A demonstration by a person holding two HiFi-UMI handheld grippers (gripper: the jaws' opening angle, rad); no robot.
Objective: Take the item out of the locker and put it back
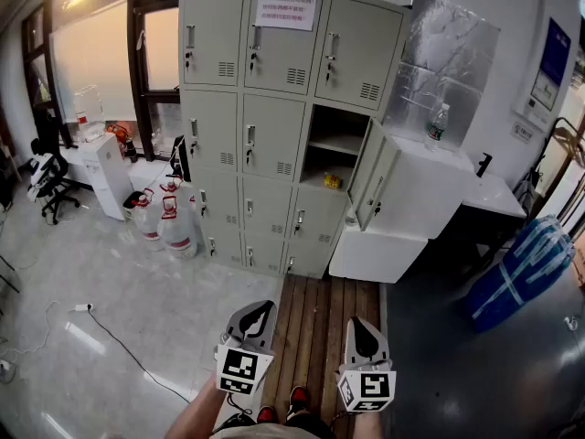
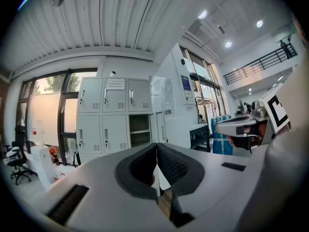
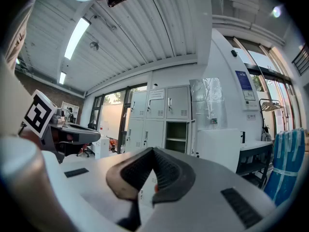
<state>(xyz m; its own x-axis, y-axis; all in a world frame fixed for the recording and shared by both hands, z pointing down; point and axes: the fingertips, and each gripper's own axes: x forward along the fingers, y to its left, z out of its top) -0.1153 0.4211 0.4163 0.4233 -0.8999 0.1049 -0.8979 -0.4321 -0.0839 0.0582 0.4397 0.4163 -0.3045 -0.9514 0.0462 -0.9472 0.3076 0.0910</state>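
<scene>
A grey bank of lockers [image 1: 265, 126] stands several steps ahead. One compartment [image 1: 334, 149] is open, its door [image 1: 377, 179] swung out to the right. A small yellow item [image 1: 332, 181] lies on the lower shelf inside. My left gripper [image 1: 259, 314] and right gripper [image 1: 364, 329] are held low near my body, far short of the lockers. Both are shut with nothing between the pads. The left gripper view shows its jaws [image 2: 157, 151] closed in front of the lockers [image 2: 113, 120]. In the right gripper view, closed jaws [image 3: 153, 152] face the open compartment [image 3: 175, 137].
Water jugs [image 1: 169, 218] and a white dispenser [image 1: 105, 172] stand left of the lockers, an office chair [image 1: 46, 186] further left. A white counter [image 1: 430, 176] with a bottle [image 1: 438, 126] is to the right, with a blue wrapped bundle [image 1: 521, 273] beyond it. I stand on wooden slats [image 1: 315, 323].
</scene>
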